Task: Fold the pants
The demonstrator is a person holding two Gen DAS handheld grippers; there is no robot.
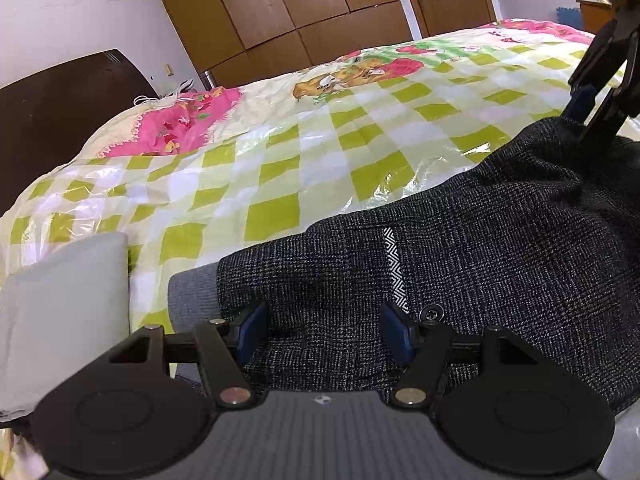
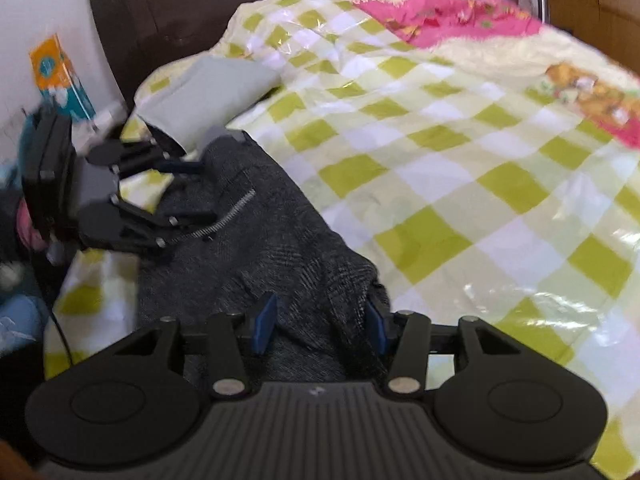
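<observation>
Bed: a wide bed (image 1: pixel 280 168) under a glossy cover of green and white squares, pink at the head end by a dark headboard (image 1: pixel 60 112).
Pants: dark speckled pants (image 1: pixel 460 264) lie along the near edge of the bed, waistband towards the headboard, a grey lining and a zigzag-patterned strip showing at the waist, a metal button (image 1: pixel 431 314) beside it.
Left gripper: the left gripper (image 1: pixel 324 332) is tipped downward over the waistband, its blue pads (image 1: pixel 254 328) standing wide apart on either side of a stretch of cloth; whether they press on it I cannot tell.
Right gripper: the right gripper (image 2: pixel 320 320) slants down further along the same near edge, fingers at a middling spread with a raised fold of the pants bunched between the pads, which appear to pinch it.
Pillow: a pale grey pillow (image 2: pixel 208 92) sits at the headboard corner, just beside the waistband.
Wardrobe: brown wardrobe doors (image 1: pixel 280 4) line the far wall.
</observation>
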